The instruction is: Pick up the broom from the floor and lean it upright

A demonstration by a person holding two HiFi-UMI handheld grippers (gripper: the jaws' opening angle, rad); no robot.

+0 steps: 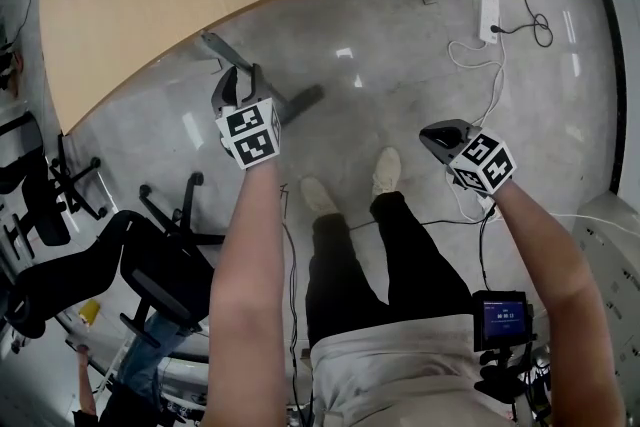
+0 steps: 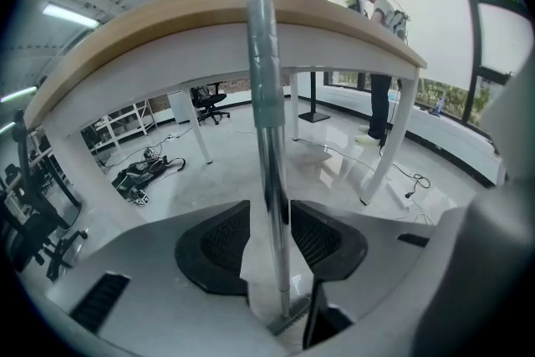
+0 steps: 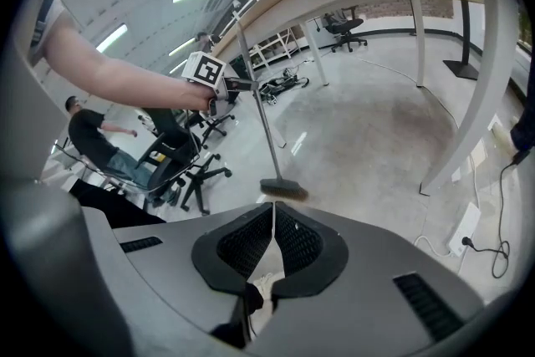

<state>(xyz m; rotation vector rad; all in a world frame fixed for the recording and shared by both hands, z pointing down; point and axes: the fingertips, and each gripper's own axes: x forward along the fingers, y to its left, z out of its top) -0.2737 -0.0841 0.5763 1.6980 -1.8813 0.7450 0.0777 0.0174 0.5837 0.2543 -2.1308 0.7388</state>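
The broom stands nearly upright, its metal handle [image 2: 269,138] resting against the rim of the wooden table [image 2: 167,29] and its head [image 2: 288,318] on the floor. From above, the handle [image 1: 225,55] slants from the table rim down to the dark head [image 1: 303,101]. My left gripper [image 2: 269,217] is open, with the handle between its pads and a thin gap on the left side. The right gripper view shows the handle [image 3: 255,104], the head [image 3: 282,190] and the left gripper [image 3: 219,88] partway up the handle. My right gripper [image 3: 272,213] is shut on nothing, off to the right [image 1: 440,137].
My shoes [image 1: 385,170] stand just behind the broom head. Black office chairs [image 1: 150,265] crowd the lower left, with a person [image 3: 92,138] beside them. A white power strip [image 1: 489,15] and cables lie at the right. A table leg [image 3: 468,96] stands to the right.
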